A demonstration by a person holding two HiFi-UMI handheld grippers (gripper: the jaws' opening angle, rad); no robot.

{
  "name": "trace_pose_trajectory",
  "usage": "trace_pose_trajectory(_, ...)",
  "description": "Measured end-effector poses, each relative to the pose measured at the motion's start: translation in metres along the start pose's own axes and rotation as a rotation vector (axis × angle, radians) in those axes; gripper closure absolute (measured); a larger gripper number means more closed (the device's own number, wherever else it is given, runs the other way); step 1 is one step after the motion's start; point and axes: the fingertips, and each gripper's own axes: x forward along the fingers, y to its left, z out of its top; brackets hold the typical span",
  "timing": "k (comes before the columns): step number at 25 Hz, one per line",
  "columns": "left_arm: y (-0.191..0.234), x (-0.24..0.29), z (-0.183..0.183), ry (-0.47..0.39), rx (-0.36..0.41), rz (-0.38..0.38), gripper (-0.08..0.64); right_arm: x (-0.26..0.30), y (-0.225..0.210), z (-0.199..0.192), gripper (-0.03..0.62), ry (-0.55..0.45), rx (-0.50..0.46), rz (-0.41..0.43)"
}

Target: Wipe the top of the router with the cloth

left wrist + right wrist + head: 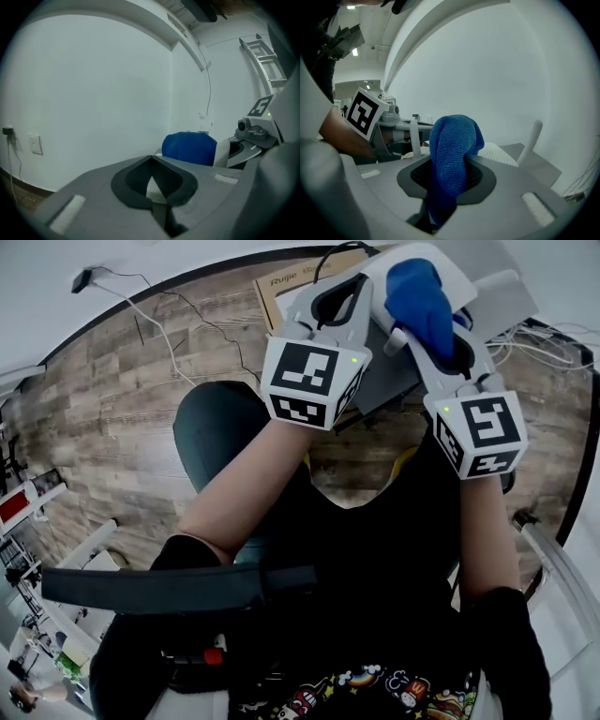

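We're pinching the fuzzy blue microfibre cloth [452, 140] in the right hand-held gripper [446, 161], with a fold sticking up past the tips. The left hand-held gripper [151, 161] is pressed together on nothing and hovering just beside it. The flat white plastic router [501, 152] is sitting right beyond the cloth, in the upper right of the head view. Looks like we're only lining up the wipe. Next the cloth needs lowering flat onto that perforated top, dodging the antennas.
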Motion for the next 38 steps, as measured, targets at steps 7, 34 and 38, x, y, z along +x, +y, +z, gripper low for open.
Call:
trace_pose_trajectory(7,-0.009,-0.009,-0.012,0.003,0.006,0.003,0.560,-0.007,0.014,0.000,0.467,-0.006,0.019,0.028)
trace_pose_trajectory(34,0.062,-0.024,0.001,-0.043,-0.089,0.145,0.560,-0.046,0.099,0.079,0.468,-0.159,-0.031,0.225)
trace_pose_trajectory(38,0.074,-0.027,-0.007,-0.042,-0.076,0.164,0.560,-0.031,0.116,0.052,0.466,-0.090,-0.023,0.266)
